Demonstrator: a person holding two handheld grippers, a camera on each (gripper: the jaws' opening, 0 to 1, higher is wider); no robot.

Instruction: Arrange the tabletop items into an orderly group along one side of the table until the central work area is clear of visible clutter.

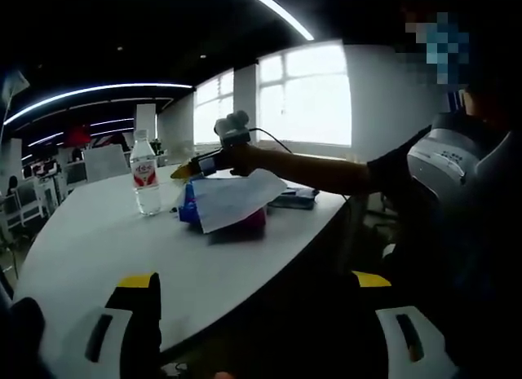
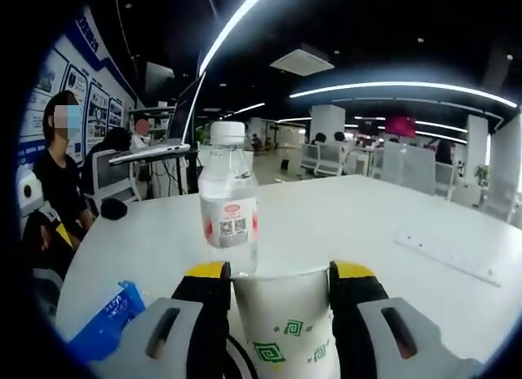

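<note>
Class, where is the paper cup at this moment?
In the right gripper view, the paper cup sits between the right gripper jaws, bottom centre, just in front of the water bottle on the white table.

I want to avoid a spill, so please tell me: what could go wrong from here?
1. The right tongs hold a paper cup close behind the bottle; pushing forward could tip the bottle.
2. Squeezing harder might crush the cup.
3. In the left gripper view, the white paper lies loosely over the blue item and may slide off if nudged.
</note>
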